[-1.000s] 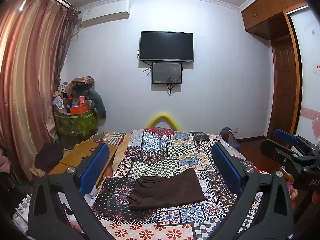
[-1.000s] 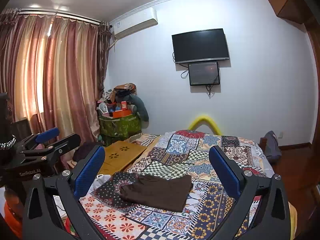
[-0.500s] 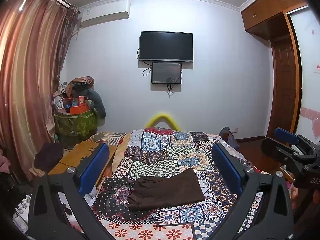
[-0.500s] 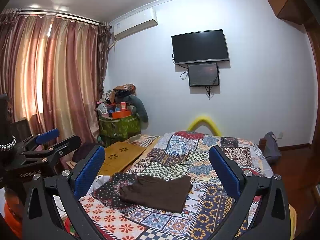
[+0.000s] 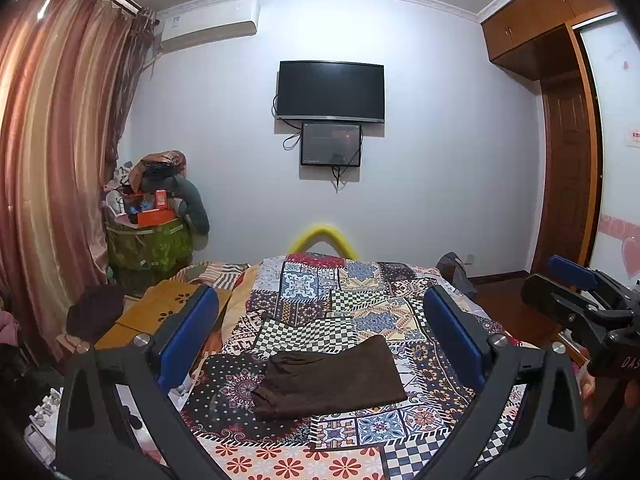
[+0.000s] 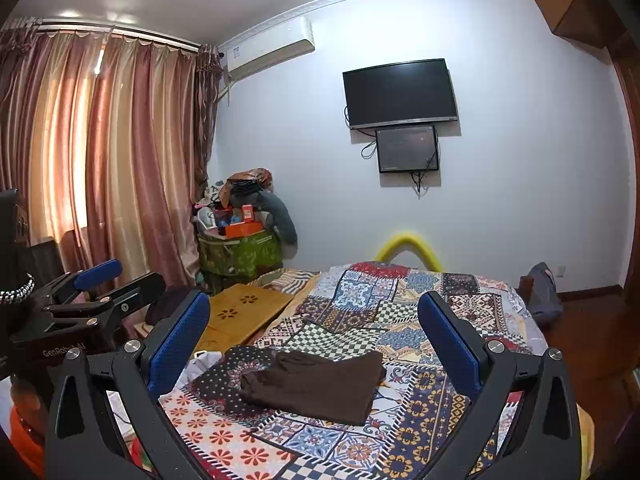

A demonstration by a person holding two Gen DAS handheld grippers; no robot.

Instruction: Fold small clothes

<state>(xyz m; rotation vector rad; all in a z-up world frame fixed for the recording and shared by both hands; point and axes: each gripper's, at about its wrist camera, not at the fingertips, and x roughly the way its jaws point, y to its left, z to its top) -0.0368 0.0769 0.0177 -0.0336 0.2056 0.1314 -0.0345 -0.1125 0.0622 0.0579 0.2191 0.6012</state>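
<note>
Folded brown garment [image 5: 328,380] flat mid-quilt [image 5: 360,312], clear of both spread tongs [image 5: 320,340].

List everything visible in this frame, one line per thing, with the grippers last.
brown garment: 1, dark brown, lying flat on the bedspread near its close end
bedspread: 1, multicolour patchwork, covering the bed
lap table: 1, yellow wood, left of the bed
television: 1, black, on the far wall
small screen: 1, black, below the television
air conditioner: 1, white, high on the wall
curtains: pink-gold, left side
green bag: 1, piled with clutter, corner
wardrobe: brown wood, right
left gripper: fingers blue-padded, open, empty
right gripper: fingers blue-padded, open, empty
</note>
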